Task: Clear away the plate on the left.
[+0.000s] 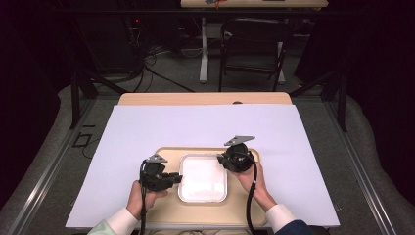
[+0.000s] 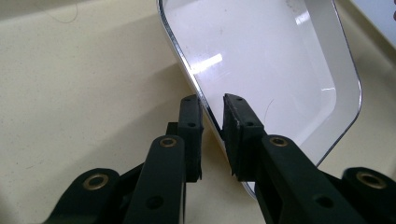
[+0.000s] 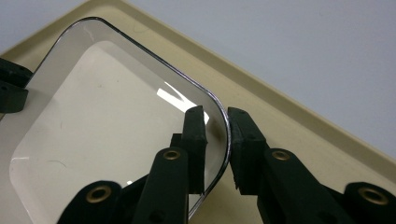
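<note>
- Right now a shallow white dish (image 1: 203, 177) with a shiny rim sits in the middle of a beige tray (image 1: 166, 208), which lies on a white sheet (image 1: 147, 127) over the table.
- Left gripper (image 2: 212, 116): jaws straddle the dish's left rim, one inside, one outside, with a gap showing. Parted, not yet clamped, as far as I can judge.
- Right gripper (image 3: 217, 123): same stance at the dish's far right corner, rim between the jaws, a slim gap either side. Open.
- Risk: the rim looks thin and glossy; if the jaws close on the curved corner, the pads may slide off.
- Risk: uneven closing, one side before the other, could push the dish across the smooth tray.
- Risk: a lift from opposite, offset points could tilt or twist the dish.
</note>
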